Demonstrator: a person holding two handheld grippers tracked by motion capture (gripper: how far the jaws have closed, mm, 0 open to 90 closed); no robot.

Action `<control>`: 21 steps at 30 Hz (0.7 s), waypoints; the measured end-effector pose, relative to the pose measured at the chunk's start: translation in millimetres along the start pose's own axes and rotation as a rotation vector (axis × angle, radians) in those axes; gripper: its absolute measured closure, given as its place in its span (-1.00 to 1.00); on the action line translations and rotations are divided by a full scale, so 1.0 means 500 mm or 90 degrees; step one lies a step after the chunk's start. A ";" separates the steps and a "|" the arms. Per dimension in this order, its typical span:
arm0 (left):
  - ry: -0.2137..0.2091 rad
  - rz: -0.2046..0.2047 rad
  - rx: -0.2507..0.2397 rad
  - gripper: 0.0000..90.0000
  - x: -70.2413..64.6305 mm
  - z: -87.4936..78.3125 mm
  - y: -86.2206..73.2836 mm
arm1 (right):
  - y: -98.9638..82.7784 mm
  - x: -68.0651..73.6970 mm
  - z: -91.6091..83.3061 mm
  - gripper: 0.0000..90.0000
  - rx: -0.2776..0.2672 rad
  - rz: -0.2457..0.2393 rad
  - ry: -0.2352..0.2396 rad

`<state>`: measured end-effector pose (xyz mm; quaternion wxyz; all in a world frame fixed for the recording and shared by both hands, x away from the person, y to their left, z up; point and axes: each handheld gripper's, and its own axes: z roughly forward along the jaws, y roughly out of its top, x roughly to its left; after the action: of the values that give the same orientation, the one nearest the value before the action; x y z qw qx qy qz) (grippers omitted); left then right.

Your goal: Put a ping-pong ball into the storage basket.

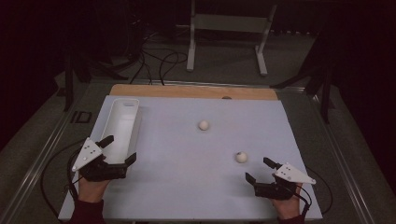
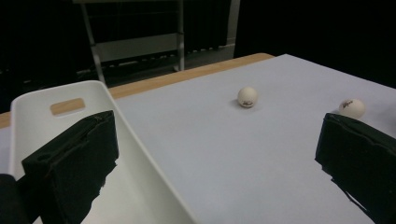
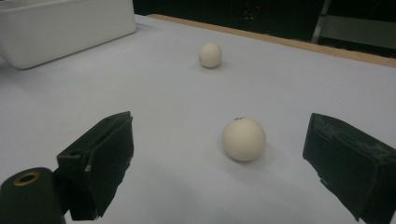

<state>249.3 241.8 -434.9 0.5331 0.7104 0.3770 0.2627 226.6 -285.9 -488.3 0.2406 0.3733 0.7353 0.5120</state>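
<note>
My right gripper (image 1: 259, 170) is released, its matte black jaws wide before the near smooth white ball (image 1: 241, 157) on the pale desk (image 1: 187, 182). My left gripper (image 1: 120, 150), also released, straddles the glossy white rectangular tray's (image 1: 122, 105) corner.

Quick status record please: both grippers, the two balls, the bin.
left gripper: open, jaws astride the near end of the white bin
right gripper: open, nothing held, just short of the near ball
near ball: on the table, untouched
far ball: mid-table, untouched
white bin: left side of the table, no ball seen inside
</note>
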 end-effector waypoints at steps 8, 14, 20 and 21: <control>-0.017 0.012 0.012 -1.00 -0.023 0.036 0.017 | 0.001 -0.002 -0.002 -0.81 -0.002 -0.001 -0.001; -0.035 0.029 0.026 -1.00 -0.042 0.068 0.032 | 0.001 -0.002 -0.002 -0.81 -0.003 0.000 -0.001; -0.045 0.034 0.032 -1.00 -0.054 0.093 0.042 | 0.001 -0.003 -0.002 -0.81 -0.002 0.000 -0.003; -0.046 0.033 0.034 -1.00 -0.056 0.096 0.043 | 0.001 -0.003 -0.002 -0.81 -0.002 0.000 -0.003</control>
<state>276.0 188.9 -428.0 0.5205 0.7428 0.3455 0.2407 227.0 -287.5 -487.6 0.2426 0.3741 0.7340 0.5122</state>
